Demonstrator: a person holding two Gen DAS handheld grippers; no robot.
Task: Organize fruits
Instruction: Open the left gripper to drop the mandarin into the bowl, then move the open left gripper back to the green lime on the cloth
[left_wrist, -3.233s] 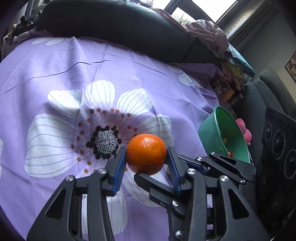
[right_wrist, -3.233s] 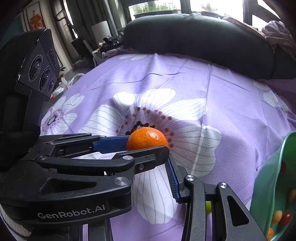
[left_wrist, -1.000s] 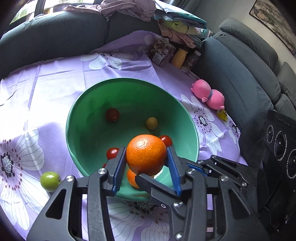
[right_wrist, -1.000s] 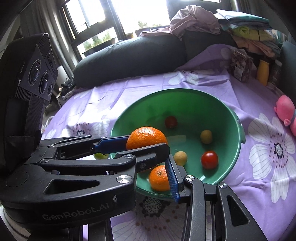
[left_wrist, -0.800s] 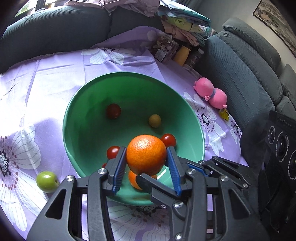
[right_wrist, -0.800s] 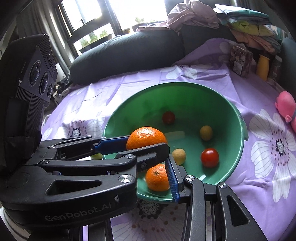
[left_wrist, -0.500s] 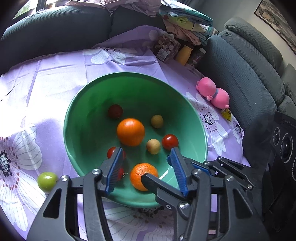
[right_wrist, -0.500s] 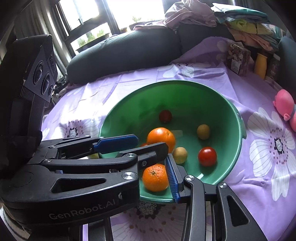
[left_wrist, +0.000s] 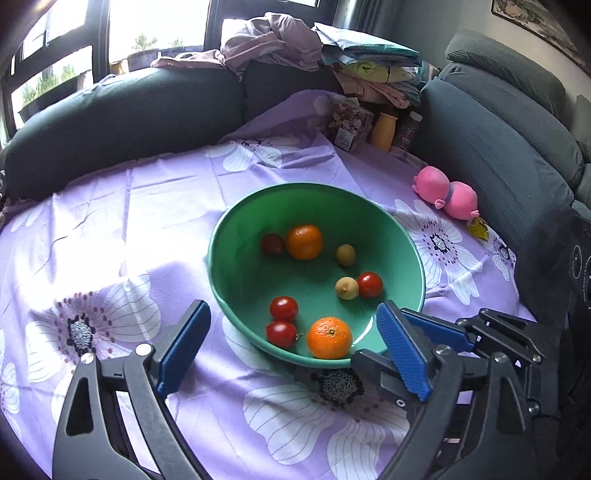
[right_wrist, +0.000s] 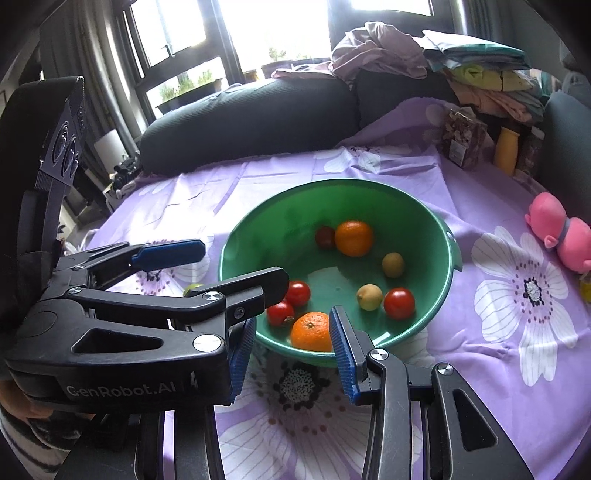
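A green bowl (left_wrist: 236, 236) (right_wrist: 424, 206) stands on the purple flowered cloth. In it lie two oranges, one at the back (left_wrist: 305, 242) (right_wrist: 354, 238) and one at the front (left_wrist: 329, 337) (right_wrist: 311, 331), with several red tomatoes (left_wrist: 283, 308) and small yellow-green fruits (left_wrist: 345, 254). My left gripper (left_wrist: 291, 350) is open and empty, just short of the bowl's near rim. My right gripper (right_wrist: 291, 343) is open and empty at the near rim, with the left gripper crossing in front of it. A green fruit (right_wrist: 192, 288) peeks out on the cloth left of the bowl.
A pink plush toy (left_wrist: 447, 194) (right_wrist: 561, 230) lies on the cloth to the right. A snack bag (left_wrist: 349, 123) and a yellow bottle (left_wrist: 384, 131) stand at the far edge. Dark sofa cushions (left_wrist: 122, 110) ring the table, with piled clothes (left_wrist: 332, 55) behind.
My left gripper opened and dropped the orange into the bowl, where it rolled to the back. Both grippers then drew back and up from the bowl.
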